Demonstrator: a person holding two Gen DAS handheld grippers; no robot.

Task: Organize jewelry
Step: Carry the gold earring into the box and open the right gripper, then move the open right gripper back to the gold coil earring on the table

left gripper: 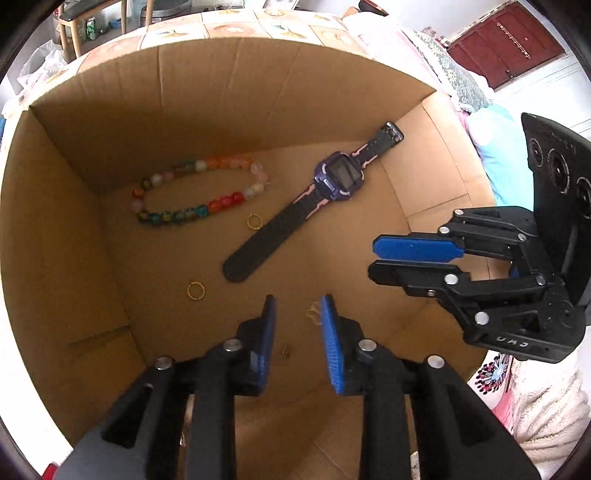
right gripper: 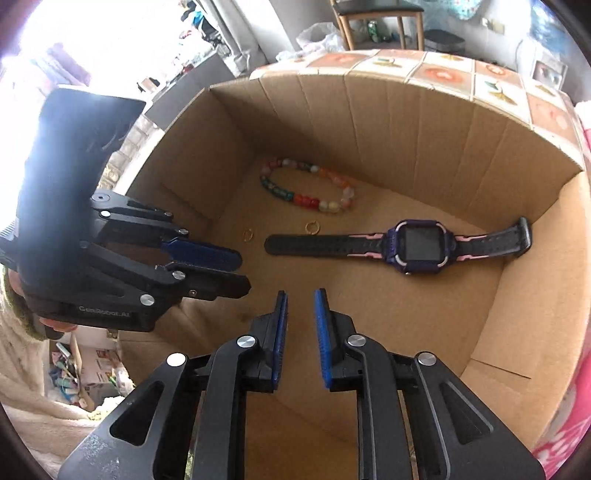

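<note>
Box: a big brown cardboard box (left gripper: 229,92) with its top open. All the jewelry lies on its floor.
Bead bracelet: a ring of coloured beads (left gripper: 199,190) – green, red, orange, white and pink. It lies flat near the far wall of the box.
Watch: a purple and pink watch (left gripper: 340,177) with a dark square screen. Its long black strap is stretched out straight across the floor, beside the beads.
Gold rings: one small gold ring (left gripper: 254,221) lies between the beads and the watch strap, just beside the strap. A second gold ring (left gripper: 195,290) lies by itself, nearer the grippers.
Small bits: a pale little loop (left gripper: 313,313) shows by the left gripper's fingertips. A tiny dark piece (left gripper: 285,350) lies on the floor between its fingers – too small to tell what it is.
Left gripper: the left gripper (left gripper: 297,306) points down into the box. Its blue pads stand a little apart, with nothing squeezed between them.
Right gripper: the right gripper (right gripper: 300,301) also points down into the box, next to the left one. Its pads have a narrow gap and hold nothing.
Around the box: a tiled table top (right gripper: 443,74) lies behind it, and a wooden chair (right gripper: 376,22) stands farther back.
</note>
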